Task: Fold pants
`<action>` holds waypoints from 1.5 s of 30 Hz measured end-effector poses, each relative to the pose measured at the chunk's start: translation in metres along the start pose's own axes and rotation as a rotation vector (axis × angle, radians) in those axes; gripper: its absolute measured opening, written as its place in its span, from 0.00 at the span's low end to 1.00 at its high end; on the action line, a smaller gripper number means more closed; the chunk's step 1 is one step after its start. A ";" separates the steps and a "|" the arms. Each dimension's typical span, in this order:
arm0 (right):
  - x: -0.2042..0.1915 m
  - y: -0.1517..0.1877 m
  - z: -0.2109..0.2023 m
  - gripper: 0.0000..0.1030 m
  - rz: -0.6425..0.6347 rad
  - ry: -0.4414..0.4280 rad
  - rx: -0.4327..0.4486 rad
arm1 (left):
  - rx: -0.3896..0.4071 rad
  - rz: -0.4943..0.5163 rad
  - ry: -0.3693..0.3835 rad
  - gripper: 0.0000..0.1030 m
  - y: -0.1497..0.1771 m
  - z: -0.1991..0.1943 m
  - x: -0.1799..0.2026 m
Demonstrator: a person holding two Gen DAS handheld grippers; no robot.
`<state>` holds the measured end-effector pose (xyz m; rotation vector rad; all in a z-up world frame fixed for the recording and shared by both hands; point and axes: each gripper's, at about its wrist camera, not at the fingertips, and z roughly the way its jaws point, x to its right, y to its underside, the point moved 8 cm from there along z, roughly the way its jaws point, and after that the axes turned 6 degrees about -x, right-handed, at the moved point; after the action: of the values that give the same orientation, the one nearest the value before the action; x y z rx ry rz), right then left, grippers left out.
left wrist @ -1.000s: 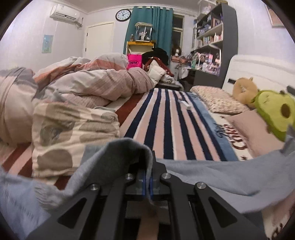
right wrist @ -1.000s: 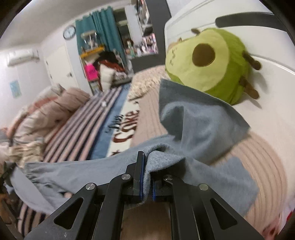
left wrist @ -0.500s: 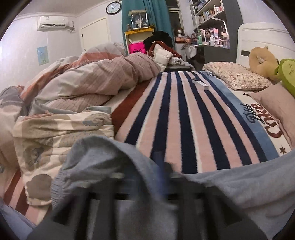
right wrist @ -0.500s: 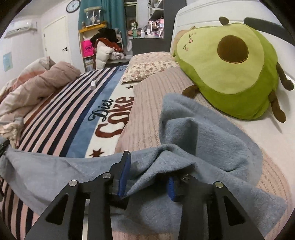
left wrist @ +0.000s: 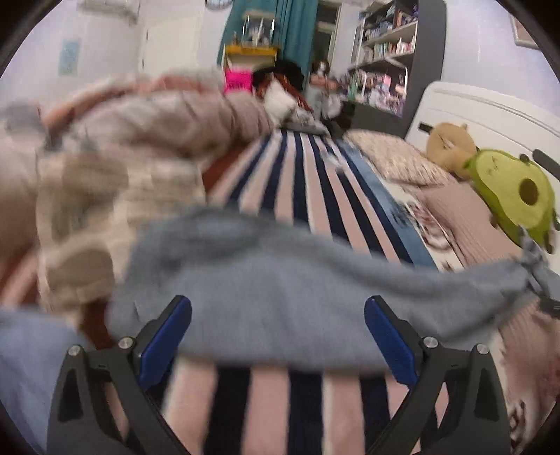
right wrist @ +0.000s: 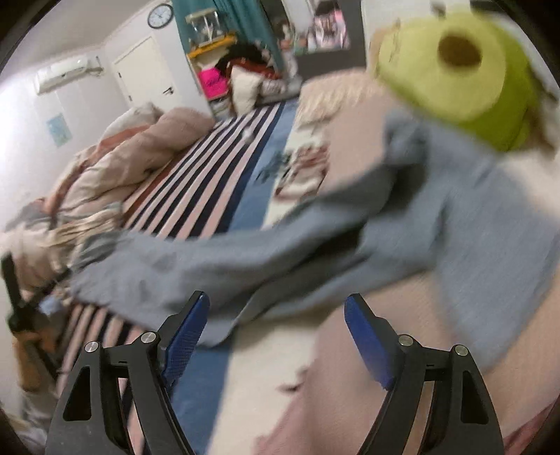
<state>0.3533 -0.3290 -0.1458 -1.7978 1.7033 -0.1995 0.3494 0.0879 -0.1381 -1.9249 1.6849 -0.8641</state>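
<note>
Left gripper (left wrist: 278, 323) jaws spread wide, gripping nothing; right gripper (right wrist: 276, 323) likewise released; grey pants (left wrist: 297, 280) lie stretched across the striped blanket (left wrist: 301, 189), just beyond both fingertips.

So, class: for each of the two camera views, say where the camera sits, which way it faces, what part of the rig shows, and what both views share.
Left wrist view: sits on the left gripper, low over the striped blanket, facing along the bed toward the teal curtain; its two open blue-padded fingers show.
Right wrist view: sits on the right gripper, facing across the bed; its open fingers show.
Shared: the grey pants released on the bed, the avocado plush, the blanket and curtain.
</note>
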 end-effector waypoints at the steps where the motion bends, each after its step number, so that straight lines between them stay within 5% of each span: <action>1: -0.001 0.006 0.008 0.74 0.018 -0.026 -0.021 | -0.039 -0.013 0.019 0.95 0.016 0.004 -0.001; 8: 0.000 -0.013 0.049 0.83 0.014 0.120 0.030 | -0.151 -0.132 0.014 0.95 0.055 0.036 -0.023; 12: 0.007 -0.031 0.066 0.83 -0.014 0.299 0.066 | -0.133 -0.169 -0.060 0.95 0.046 0.058 -0.042; 20: 0.014 -0.052 0.057 0.81 -0.003 0.395 0.216 | -0.076 -0.287 -0.080 0.94 0.010 0.087 -0.074; 21: 0.016 -0.056 0.056 0.80 -0.009 0.408 0.229 | -0.073 -0.285 -0.088 0.85 0.006 0.089 -0.074; 23: 0.017 -0.063 0.057 0.64 -0.015 0.433 0.247 | -0.048 -0.267 -0.123 0.58 -0.002 0.088 -0.075; 25: 0.015 -0.067 0.061 0.22 -0.024 0.405 0.248 | -0.010 -0.254 -0.126 0.26 -0.008 0.081 -0.074; 27: 0.012 -0.067 0.064 0.07 -0.029 0.370 0.241 | 0.026 -0.238 -0.098 0.15 -0.012 0.071 -0.070; 34: -0.001 -0.054 0.023 0.03 -0.087 0.362 0.346 | 0.138 -0.160 -0.113 0.11 -0.014 0.017 -0.057; 45: -0.024 0.011 -0.069 0.02 -0.094 0.225 0.304 | 0.184 -0.075 -0.105 0.11 0.019 -0.108 -0.055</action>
<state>0.3046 -0.3300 -0.0899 -1.6757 1.6340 -0.6867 0.2568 0.1472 -0.0837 -1.8843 1.4293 -0.8961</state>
